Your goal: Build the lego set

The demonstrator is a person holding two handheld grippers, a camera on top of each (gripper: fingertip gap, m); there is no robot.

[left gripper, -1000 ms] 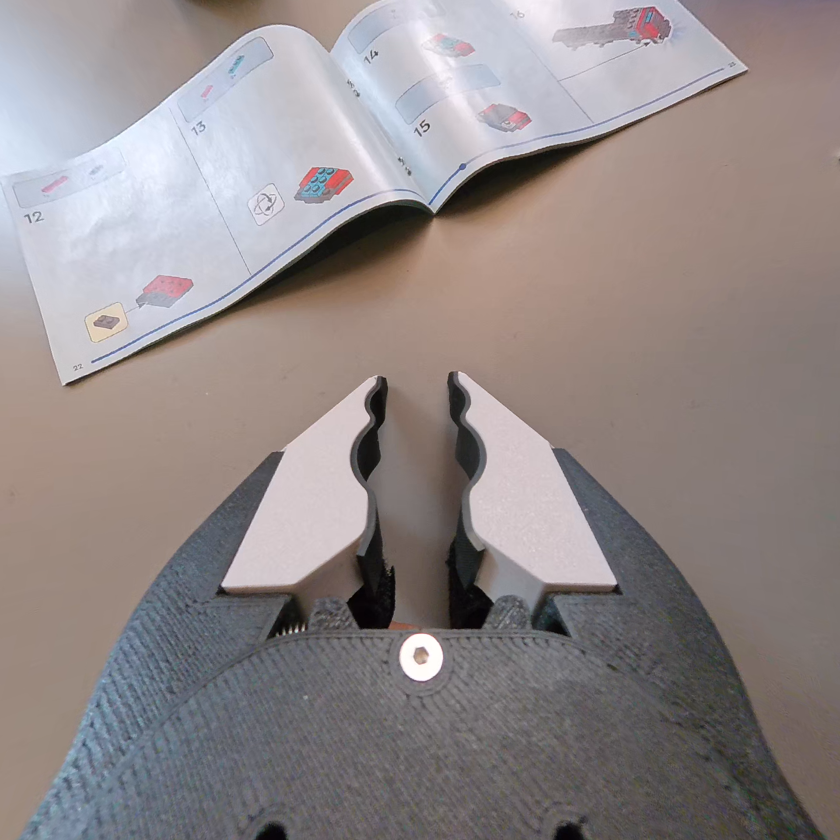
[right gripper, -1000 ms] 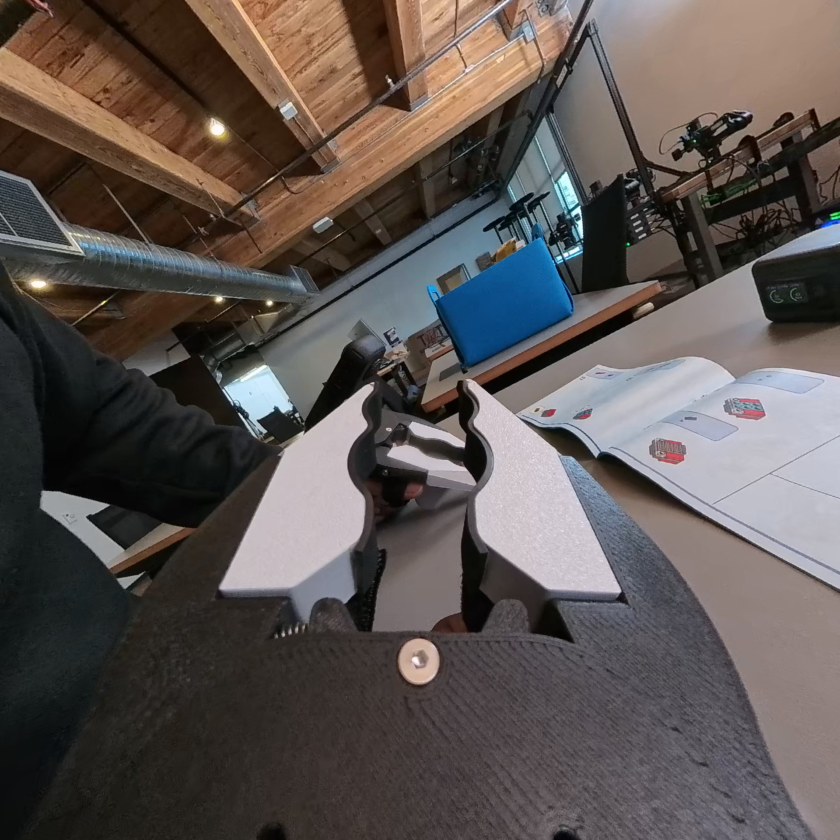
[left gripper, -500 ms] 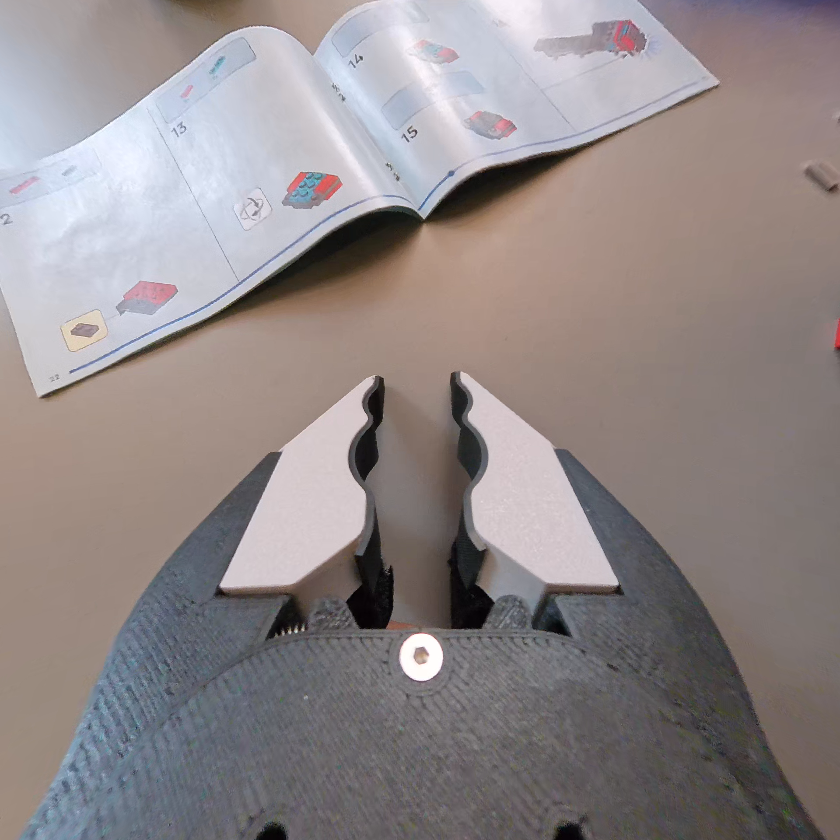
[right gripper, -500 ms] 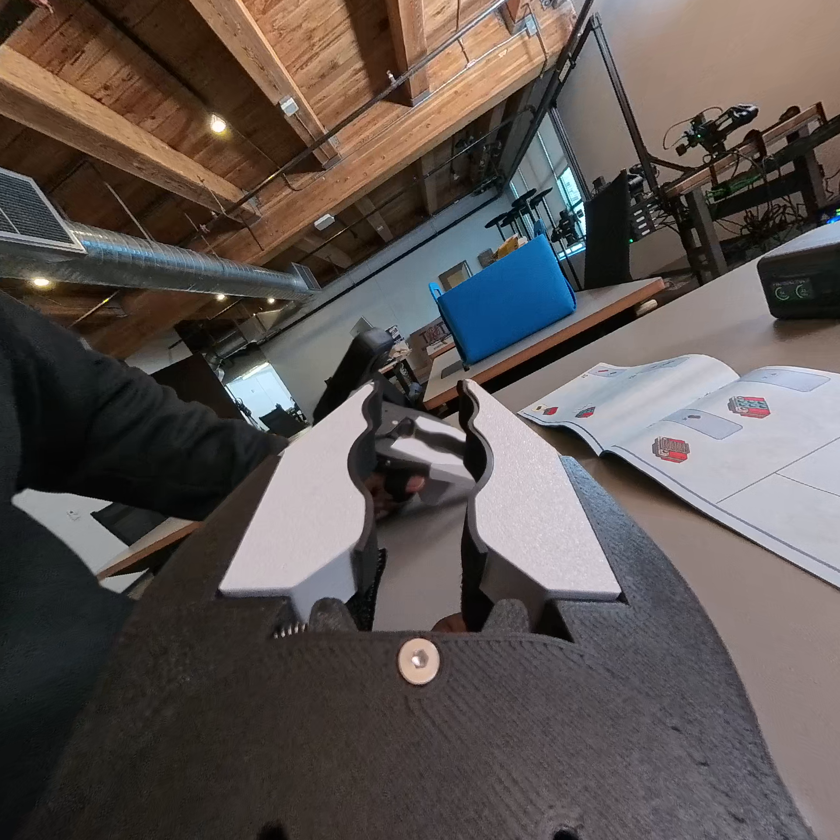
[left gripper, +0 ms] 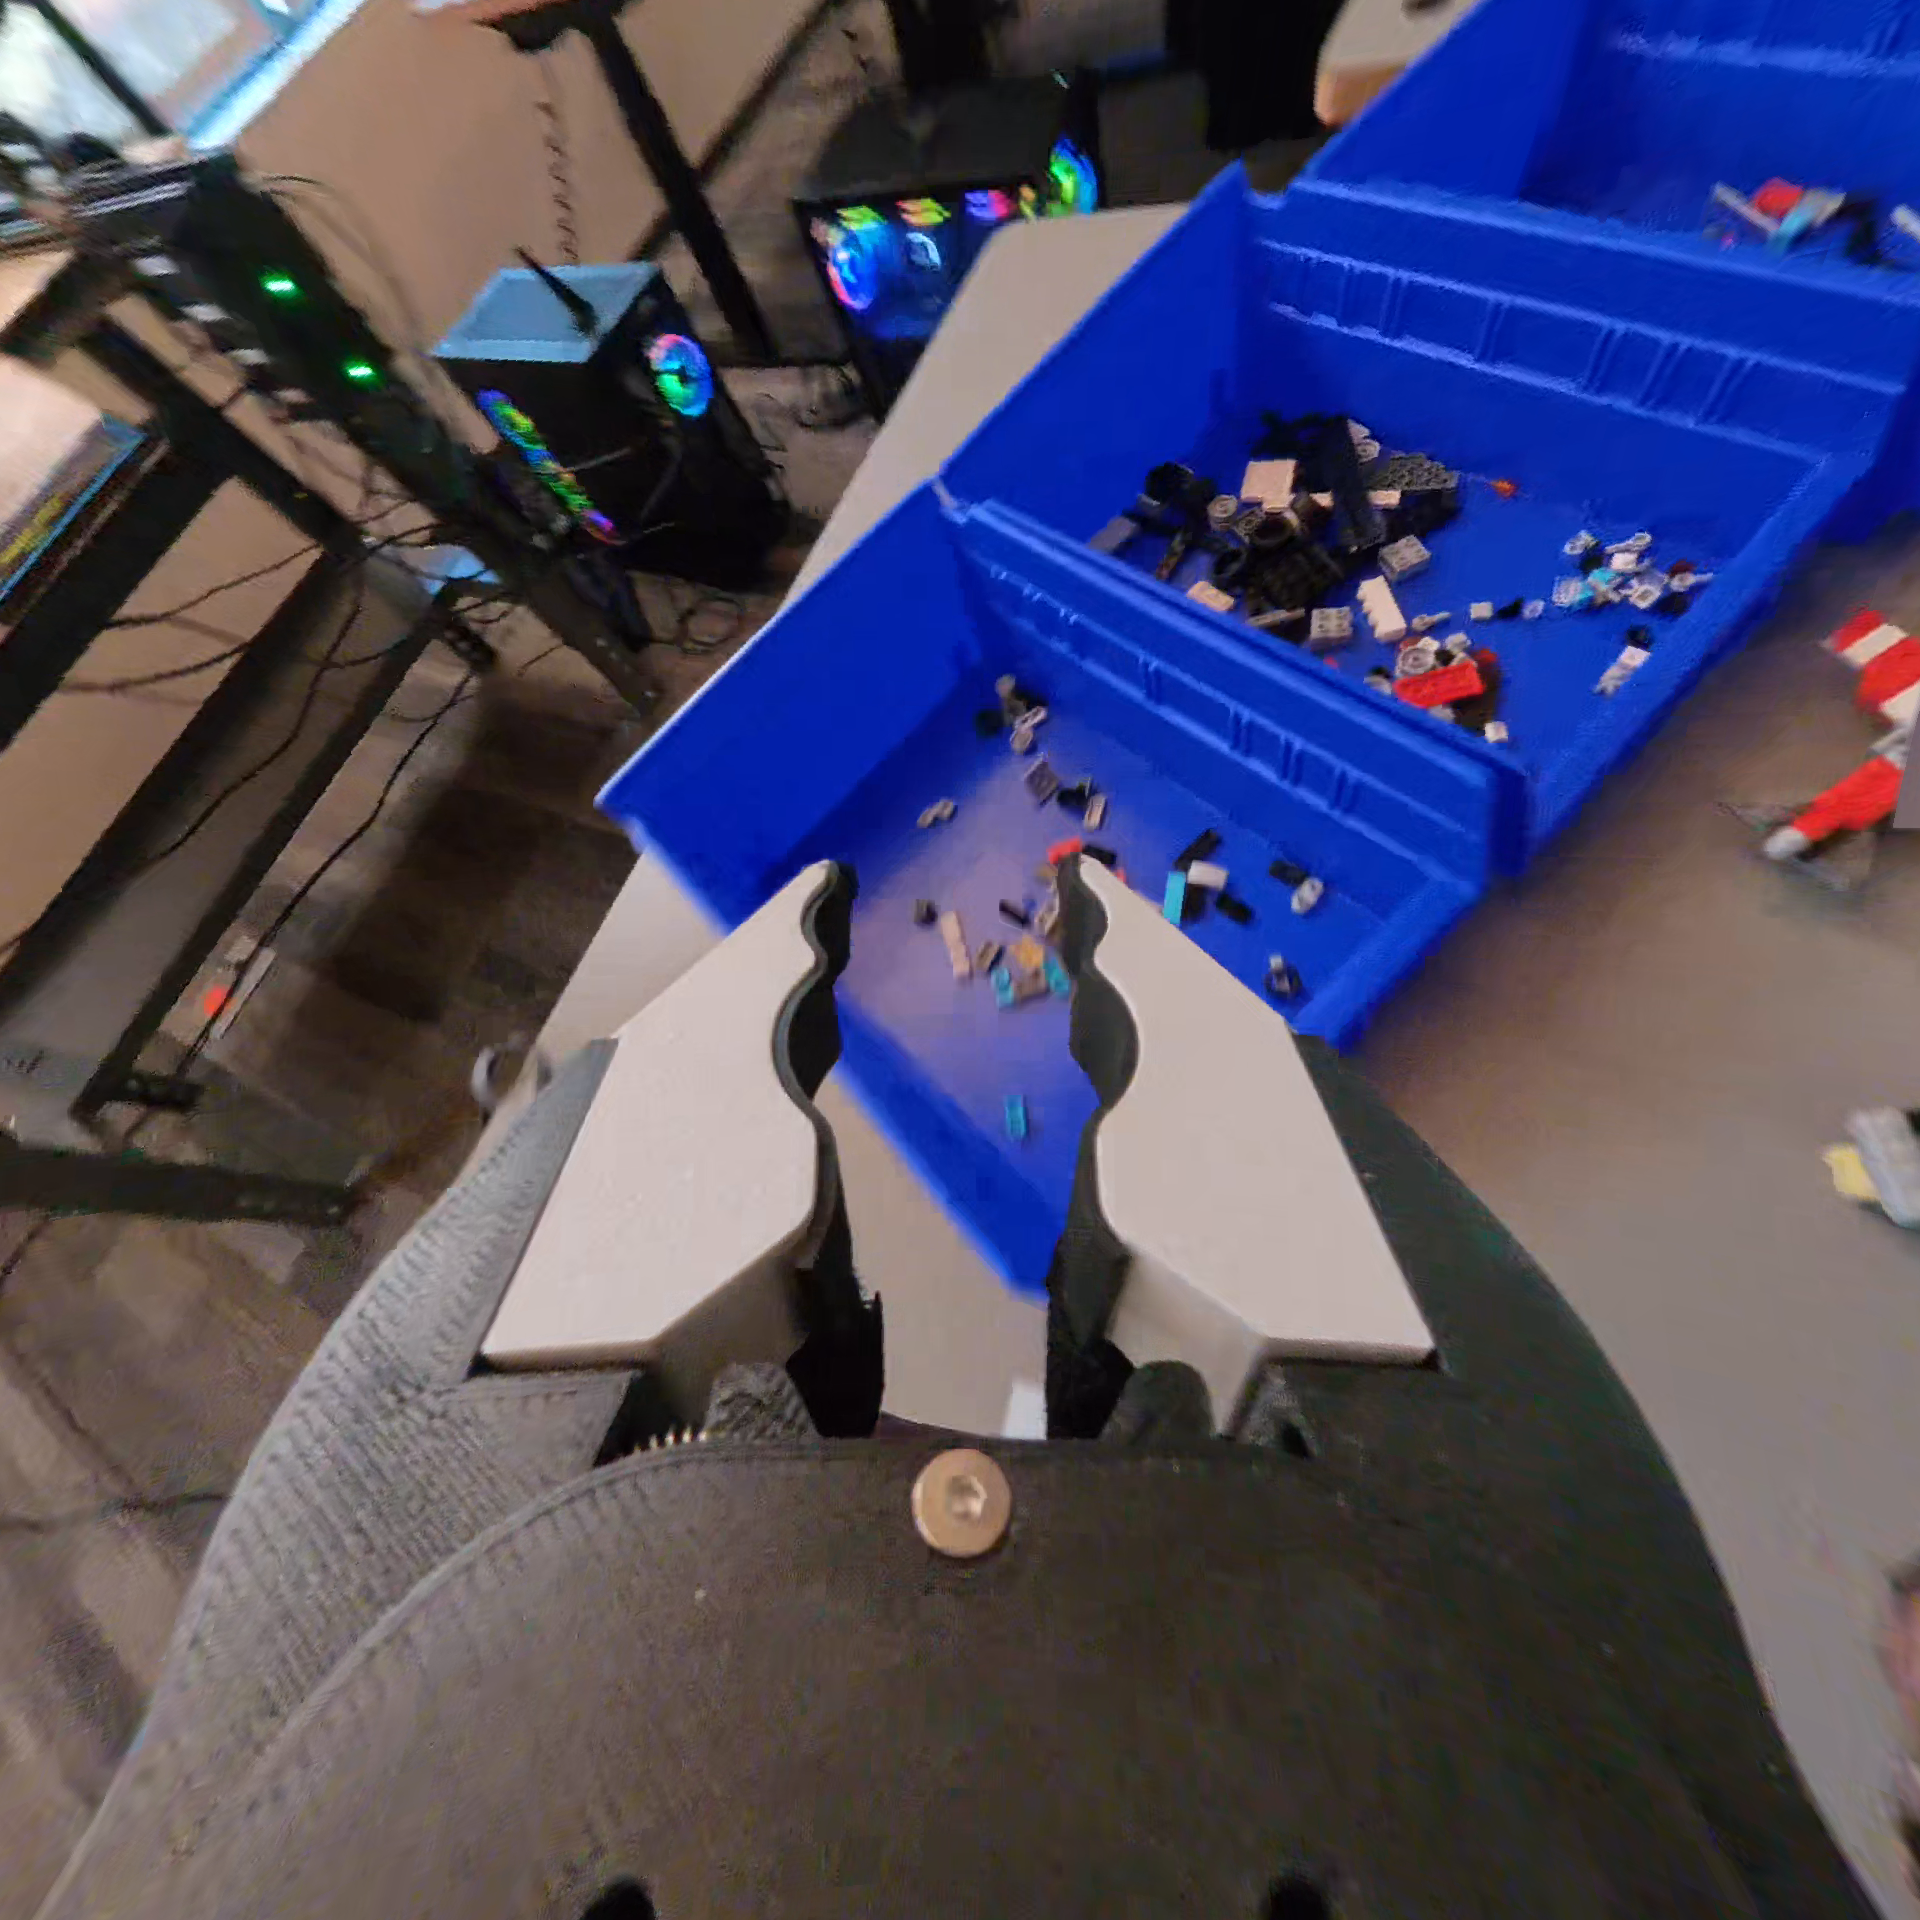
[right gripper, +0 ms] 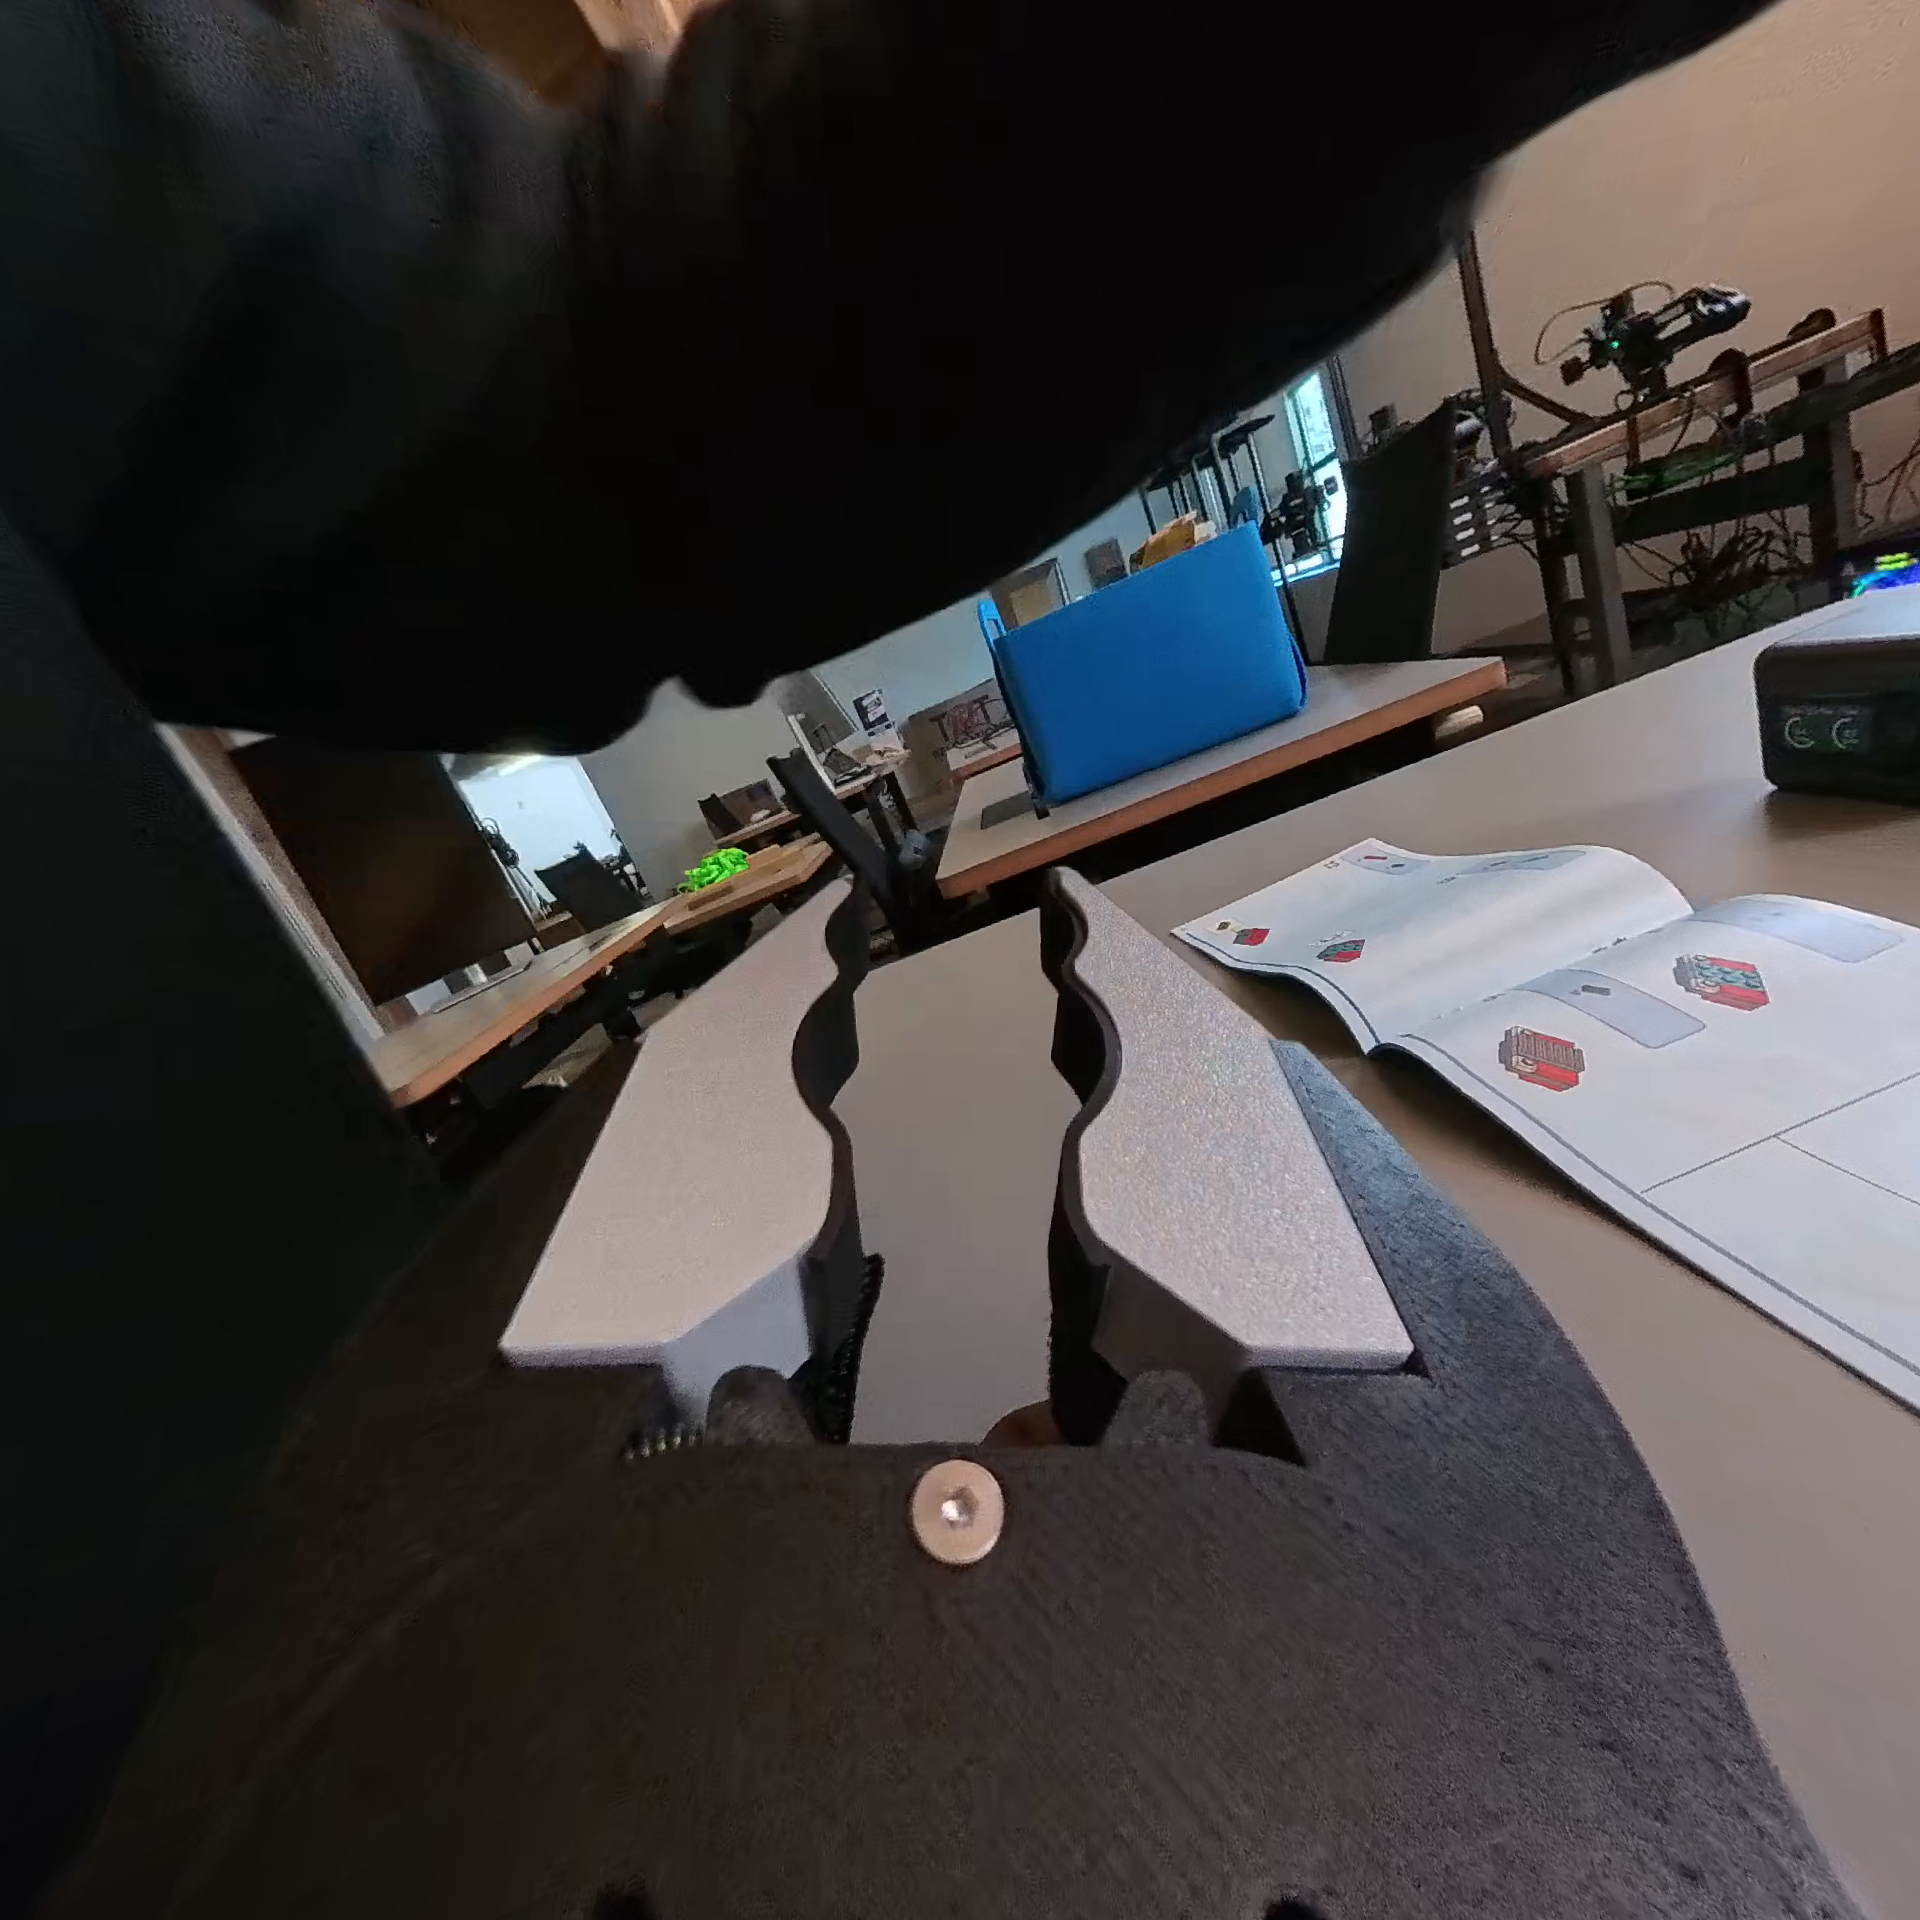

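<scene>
In the left wrist view my left gripper (left gripper: 951,883) is open and empty, held above the near blue bin (left gripper: 790,727), which holds several small loose Lego pieces (left gripper: 1023,961). A second blue bin (left gripper: 1621,343) behind it holds many black, grey and red pieces (left gripper: 1320,551). A red and white part-built model (left gripper: 1870,727) lies on the table at the right. In the right wrist view my right gripper (right gripper: 948,894) is open and empty, low over the table, left of the open instruction booklet (right gripper: 1558,1039).
A third blue bin (left gripper: 1766,125) stands farther back. Small loose pieces (left gripper: 1881,1164) lie at the right edge. The table's left edge drops to the floor with desks and computers (left gripper: 613,416). A black sleeve (right gripper: 623,312) covers the right view's top. A black device (right gripper: 1839,717) sits behind the booklet. The left gripper's tips are roughly 30 cm from the right gripper's.
My left gripper has swung away from the booklet to the blue bins at the table's edge. It has left the right wrist view, and the sleeve now crosses that view.
</scene>
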